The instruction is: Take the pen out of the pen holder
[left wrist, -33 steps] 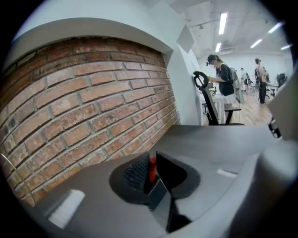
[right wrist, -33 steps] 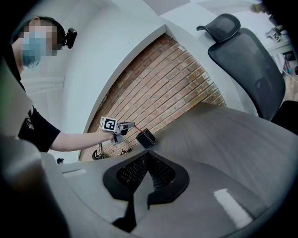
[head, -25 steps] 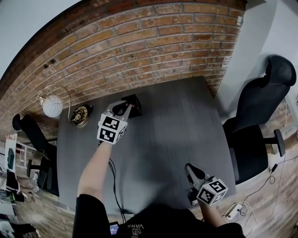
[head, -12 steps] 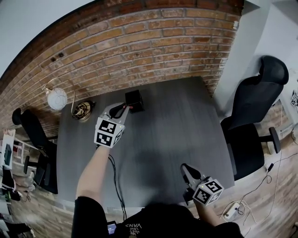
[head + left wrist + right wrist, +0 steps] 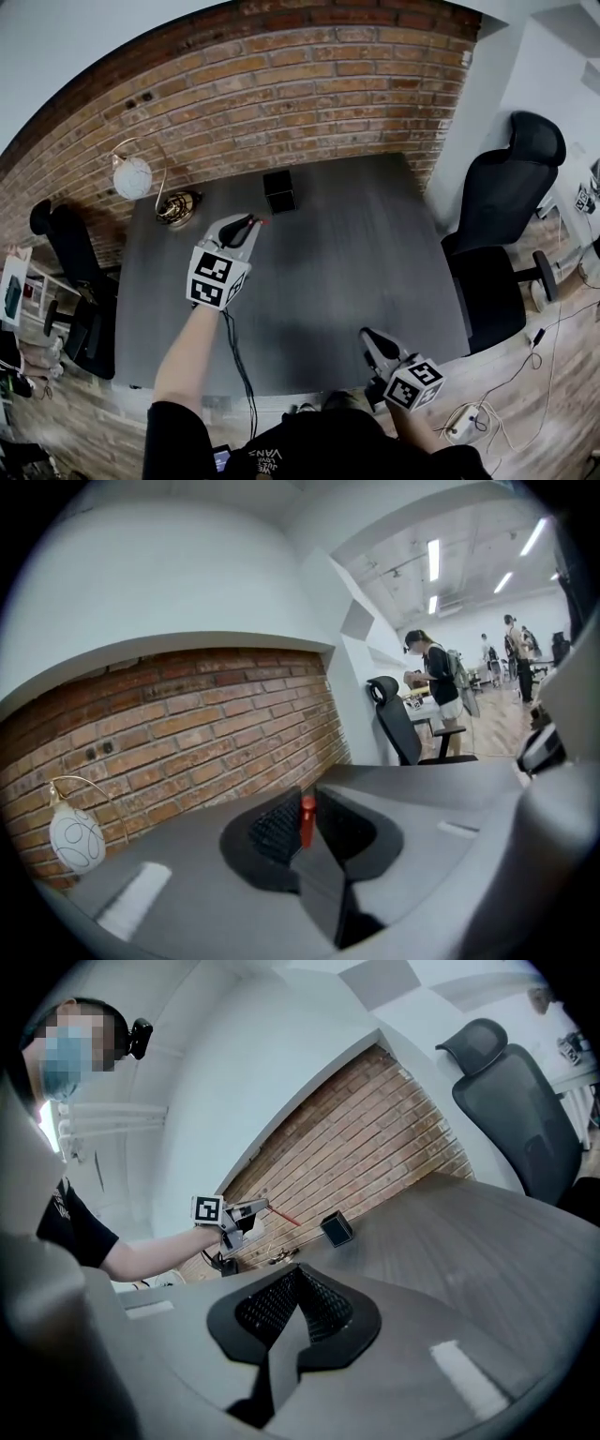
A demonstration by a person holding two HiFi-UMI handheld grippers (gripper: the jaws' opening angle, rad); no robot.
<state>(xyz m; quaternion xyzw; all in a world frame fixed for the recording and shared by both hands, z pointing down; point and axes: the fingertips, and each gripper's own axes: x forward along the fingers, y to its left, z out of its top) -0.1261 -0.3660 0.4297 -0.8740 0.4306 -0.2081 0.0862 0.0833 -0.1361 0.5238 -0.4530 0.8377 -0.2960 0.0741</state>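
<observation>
Brick wall [image 5: 281,84] runs behind the grey counter [image 5: 375,244], with a black office chair [image 5: 511,187] off its right end and a globe lamp [image 5: 133,176] at its back left corner. On my feed the left tongs [image 5: 246,225] are clamped on the red pen [image 5: 307,819], which stands between the pads and pokes out past their tips (a thin sliver in the head view, plain in the left gripper view). I see the pen held in the air, clear of the black pen holder [image 5: 278,190]. That pen holder sits on the counter close to the wall, just beyond the left tongs and apart from them. I have the right tongs [image 5: 371,339] hanging by the counter's front edge, well apart from the pen holder, their jaws closed together with nothing between them.
</observation>
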